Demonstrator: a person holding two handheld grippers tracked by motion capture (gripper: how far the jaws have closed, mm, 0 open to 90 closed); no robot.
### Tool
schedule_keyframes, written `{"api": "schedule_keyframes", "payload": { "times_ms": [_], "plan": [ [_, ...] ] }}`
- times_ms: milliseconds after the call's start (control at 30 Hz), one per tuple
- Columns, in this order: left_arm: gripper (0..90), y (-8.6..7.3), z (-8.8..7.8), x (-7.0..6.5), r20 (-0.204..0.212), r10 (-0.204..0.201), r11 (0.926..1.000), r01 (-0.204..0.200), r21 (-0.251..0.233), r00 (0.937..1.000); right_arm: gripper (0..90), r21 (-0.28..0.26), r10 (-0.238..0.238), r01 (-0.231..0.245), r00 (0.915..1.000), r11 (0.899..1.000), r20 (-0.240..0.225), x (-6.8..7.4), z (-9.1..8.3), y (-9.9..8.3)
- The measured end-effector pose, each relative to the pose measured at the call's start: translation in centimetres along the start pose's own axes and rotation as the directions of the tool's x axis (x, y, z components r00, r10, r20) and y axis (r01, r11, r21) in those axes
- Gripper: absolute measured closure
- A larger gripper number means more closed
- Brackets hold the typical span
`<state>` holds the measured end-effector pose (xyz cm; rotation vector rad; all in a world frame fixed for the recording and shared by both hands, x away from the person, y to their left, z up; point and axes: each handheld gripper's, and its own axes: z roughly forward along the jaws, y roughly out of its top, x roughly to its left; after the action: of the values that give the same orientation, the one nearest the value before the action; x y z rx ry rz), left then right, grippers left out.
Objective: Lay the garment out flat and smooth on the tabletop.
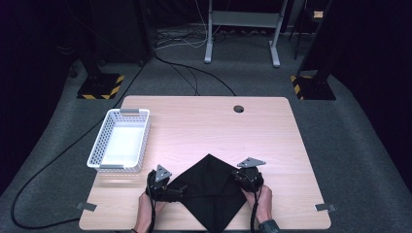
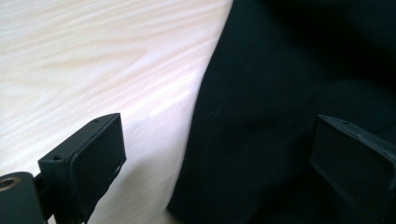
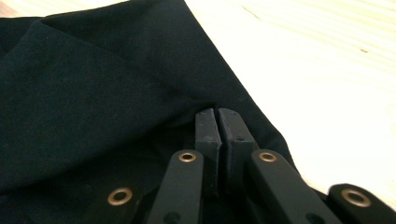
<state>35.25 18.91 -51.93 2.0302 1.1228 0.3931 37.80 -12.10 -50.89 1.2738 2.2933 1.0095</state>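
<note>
Here, the black cloth [image 1: 210,191] lies as a diamond at the near edge of the tabletop [image 1: 204,121], one corner folded inward. The left tongs [image 1: 167,190] sit at its left corner, released, jaws wide with the cloth edge between them. The right tongs [image 3: 218,125] are clenched on the cloth's right edge. Farther left stands an empty white basket [image 1: 97,150].
</note>
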Motion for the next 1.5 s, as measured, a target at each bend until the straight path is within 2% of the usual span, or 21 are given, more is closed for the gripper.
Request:
{"api": "schedule_keyframes", "payload": {
  "times_ms": [133, 167, 200, 300, 400, 567, 667, 767, 833, 867, 967, 1067, 1167, 1267, 1300, 1400, 1500],
  "plan": [
    [4.6, 0.1, 1.5, -0.9, -0.003, 0.016, 0.9993, -0.016, 0.034, 0.9999, 87.1, 0.008, -0.008, 0.008, 1.0, 1.0, 0.004, 0.1, -0.1, 0.1],
    [4.5, 0.0, 1.6, -1.2, -0.023, 0.033, 0.9991, -0.032, 0.028, 0.9992, 87.1, 0.009, -0.012, 0.012, 0.9999, 1.0, 0.008, 0.1, -0.1, 0.2],
    [4.6, -0.1, 1.6, -1.3, -0.025, 0.032, 0.9992, -0.031, 0.026, 0.9992, 87.0, 0.006, -0.016, 0.016, 0.9998, 1.0, 0.011, 0.1, -0.2, 0.3],
    [4.7, 0.0, 1.7, -1.3, -0.024, 0.043, 0.9987, -0.042, 0.029, 0.9988, 87.0, -0.035, -0.014, 0.015, 0.9996, 0.999, 0.023, -0.2, -1.1, 0.8],
    [4.9, -0.1, 1.6, -1.3, -0.02, 0.049, 0.9984, -0.049, 0.028, 0.9986, 87.0, -0.067, -0.007, 0.01, 0.9989, 0.998, 0.045, -1.1, -2.0, 1.6],
    [5.6, -0.1, 1.6, -1.3, -0.018, 0.05, 0.9984, -0.049, 0.027, 0.9986, 87.0, -0.078, 0.028, -0.02, 0.9947, 0.997, 0.099, -3.6, -2.9, 3.0],
    [5.6, -0.1, 1.6, -1.3, -0.018, 0.05, 0.9984, -0.049, 0.028, 0.9986, 86.7, -0.053, 0.038, -0.032, 0.9914, 0.998, 0.125, -4.8, -2.5, 3.2],
    [5.6, -0.1, 1.6, -1.3, -0.019, 0.049, 0.9985, -0.048, 0.027, 0.9986, 85.7, 0.015, 0.037, -0.039, 0.9921, 0.999, 0.12, -5.3, -1.0, 2.6],
    [5.6, -0.1, 1.6, -1.3, -0.019, 0.049, 0.9985, -0.048, 0.027, 0.9986, 79.0, 0.065, 0.036, -0.044, 0.993, 0.997, 0.112, -5.3, -0.1, 1.9],
    [5.6, -0.1, 1.6, -1.3, -0.019, 0.049, 0.9985, -0.048, 0.026, 0.9986, 77.1, 0.072, 0.04, -0.048, 0.993, 0.996, 0.111, -5.3, 0.1, 1.6],
    [5.6, -0.1, 1.6, -1.3, -0.019, 0.049, 0.9985, -0.048, 0.026, 0.9986, 68.2, 0.054, 0.057, -0.063, 0.9922, 0.997, 0.111, -5.5, -0.7, 1.3],
    [5.6, -0.1, 1.6, -1.3, -0.019, 0.049, 0.9985, -0.048, 0.027, 0.9986, 60.4, 0.031, 0.07, -0.074, 0.9906, 0.997, 0.117, -5.7, -2.3, 1.4],
    [5.6, -0.1, 1.6, -1.3, -0.019, 0.047, 0.9986, -0.046, 0.026, 0.9987, 56.6, -0.007, 0.096, -0.096, 0.9916, 0.995, 0.087, -5.6, -4.0, 1.3],
    [5.6, -0.1, 1.6, -1.3, -0.02, 0.048, 0.9985, -0.047, 0.027, 0.9987, 53.7, -0.029, 0.121, -0.121, 0.9925, 0.992, 0.018, -4.8, -5.0, 1.0],
    [5.6, -0.1, 1.6, -1.3, -0.02, 0.048, 0.9985, -0.047, 0.027, 0.9987, 53.7, -0.029, 0.121, -0.121, 0.9925, 0.992, 0.018, -4.8, -5.0, 1.0],
    [5.6, -0.1, 1.6, -1.3, -0.02, 0.047, 0.9985, -0.047, 0.026, 0.9987, 51.5, 0.004, 0.102, -0.102, 0.9946, 0.995, -0.018, -3.5, -4.6, 1.0],
    [5.6, -0.1, 1.6, -1.3, -0.019, 0.046, 0.9986, -0.046, 0.026, 0.9987, 49.8, 0.037, 0.124, -0.122, 0.9907, 0.992, -0.055, -2.8, -3.3, 0.9]
  ]
}}
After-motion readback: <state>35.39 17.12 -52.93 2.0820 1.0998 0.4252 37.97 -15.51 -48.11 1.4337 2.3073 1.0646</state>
